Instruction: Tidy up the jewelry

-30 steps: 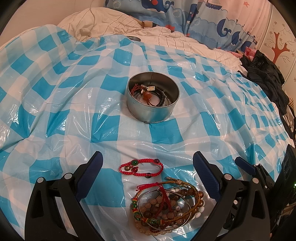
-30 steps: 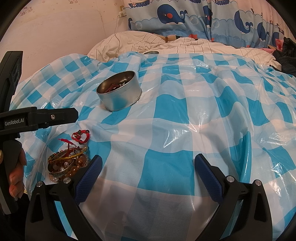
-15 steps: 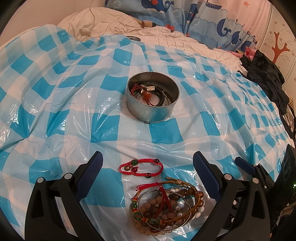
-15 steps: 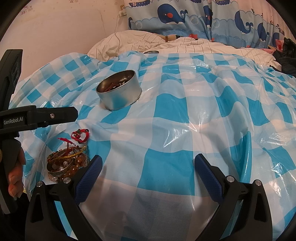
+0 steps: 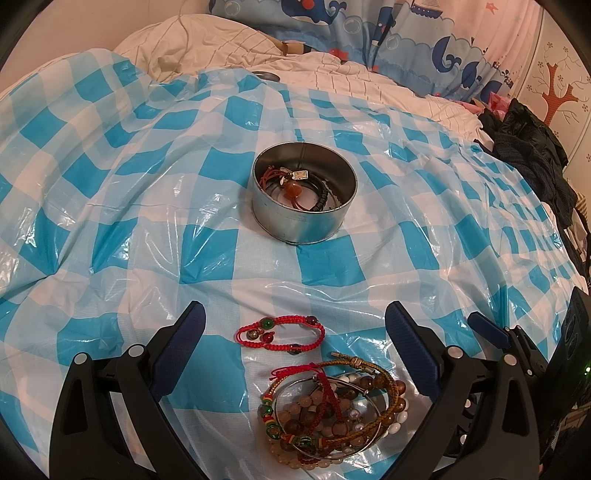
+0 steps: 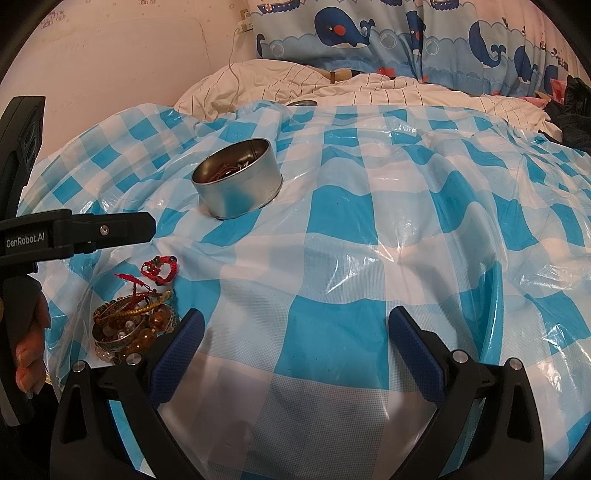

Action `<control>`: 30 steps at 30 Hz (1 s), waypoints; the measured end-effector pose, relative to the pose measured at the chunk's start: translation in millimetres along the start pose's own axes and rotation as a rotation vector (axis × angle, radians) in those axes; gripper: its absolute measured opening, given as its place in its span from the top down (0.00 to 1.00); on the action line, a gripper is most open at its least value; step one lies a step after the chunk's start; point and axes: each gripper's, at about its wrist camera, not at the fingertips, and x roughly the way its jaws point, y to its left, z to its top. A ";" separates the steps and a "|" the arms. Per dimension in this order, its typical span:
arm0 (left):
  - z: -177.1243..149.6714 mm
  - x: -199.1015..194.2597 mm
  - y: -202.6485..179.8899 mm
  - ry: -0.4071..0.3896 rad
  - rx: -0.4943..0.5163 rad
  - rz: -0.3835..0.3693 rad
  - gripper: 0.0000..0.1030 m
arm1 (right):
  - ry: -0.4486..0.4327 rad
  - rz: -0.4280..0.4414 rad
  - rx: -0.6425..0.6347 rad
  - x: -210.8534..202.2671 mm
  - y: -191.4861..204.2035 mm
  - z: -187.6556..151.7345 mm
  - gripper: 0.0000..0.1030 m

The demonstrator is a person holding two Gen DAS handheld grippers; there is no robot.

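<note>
A round metal tin (image 5: pixel 304 205) (image 6: pixel 238 186) sits on the blue-and-white checked plastic sheet (image 5: pixel 147 206) and holds a few bracelets, one with an orange bead. A red cord bracelet (image 5: pixel 280 332) (image 6: pixel 159 269) lies alone on the sheet, right between the tips of my left gripper (image 5: pixel 295 321), which is open and holds nothing. Just behind it, closer to the camera, lies a tangled pile of beaded and metal bracelets (image 5: pixel 332 404) (image 6: pixel 129 321). My right gripper (image 6: pixel 295 325) stands open over bare sheet, to the right of the pile.
The sheet covers a bed with a striped white duvet (image 6: pixel 332 88) and whale-print bedding (image 6: pixel 369 33) at the back. Dark clothes (image 5: pixel 532 147) lie at the right edge. A hand (image 6: pixel 31 350) grips the left tool's handle.
</note>
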 end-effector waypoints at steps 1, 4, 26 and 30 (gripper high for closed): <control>-0.5 0.0 -0.5 0.000 0.000 0.000 0.09 | 0.000 0.000 0.000 -0.1 0.0 0.2 0.07; -0.4 0.1 -0.5 0.000 0.000 -0.001 0.09 | 0.000 0.000 0.000 -0.2 0.0 0.2 0.07; 0.0 -2.8 2.2 -0.013 -0.011 -0.011 0.09 | 0.000 0.001 0.000 -0.4 0.0 0.5 0.07; -2.7 -8.8 21.7 -0.046 -0.083 -0.002 0.09 | -0.009 0.009 0.011 -1.0 -0.5 -0.2 0.07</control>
